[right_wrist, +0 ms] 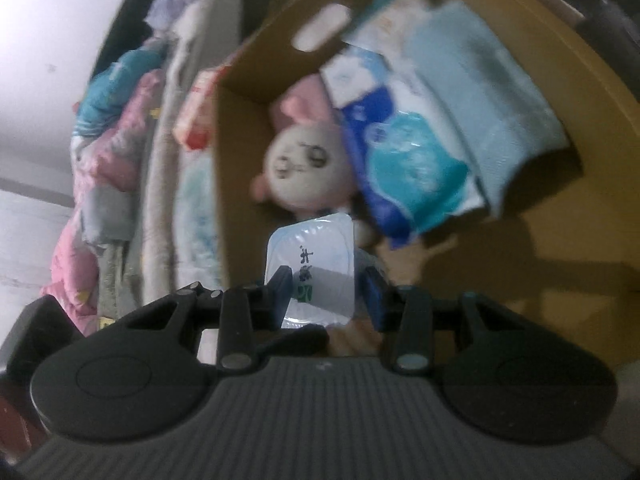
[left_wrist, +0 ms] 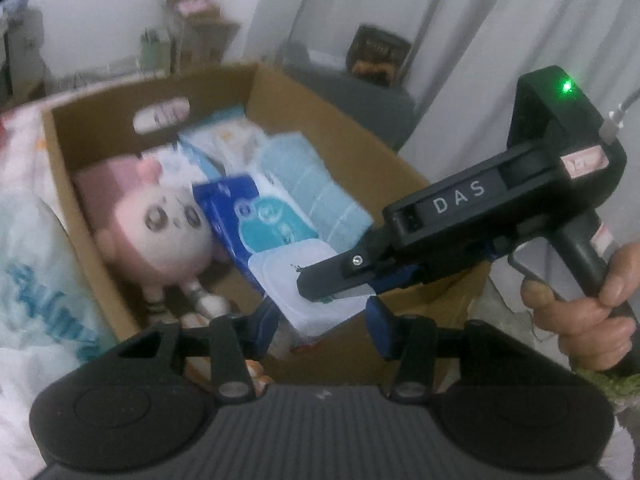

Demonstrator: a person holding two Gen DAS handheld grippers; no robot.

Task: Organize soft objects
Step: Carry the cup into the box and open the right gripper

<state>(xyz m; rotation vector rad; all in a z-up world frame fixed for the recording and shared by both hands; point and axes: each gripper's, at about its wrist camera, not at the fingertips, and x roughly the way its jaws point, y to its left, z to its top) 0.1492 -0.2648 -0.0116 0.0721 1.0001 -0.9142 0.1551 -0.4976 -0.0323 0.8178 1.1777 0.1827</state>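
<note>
Soft objects are being collected in an open cardboard box (left_wrist: 352,128), which already holds most of the visible load. Contents, largest first: a pale blue folded towel or pack (left_wrist: 308,188) along the far-right wall; a blue-and-teal tissue or wipes pack (left_wrist: 244,216) beside it; a white-and-blue pack (left_wrist: 224,136) toward the back wall; and a pink plush doll (left_wrist: 160,228) on the left side.

One item is not yet deposited: a small translucent white packet (right_wrist: 316,268) with dark printed characters. It sits over the near end of the box, above the doll's legs. The right gripper (right_wrist: 326,296) is closed on this packet, with its pads pressing both sides at a narrow opening. In the left wrist view, the same packet (left_wrist: 292,288) is visible under the right gripper's fingers.

The left gripper (left_wrist: 322,320) stands partly open and holds nothing.

Judgement: the task is well advanced; remaining work is to release the packet inside the box. Bedding and clothes outside the box may still need sorting.
</note>
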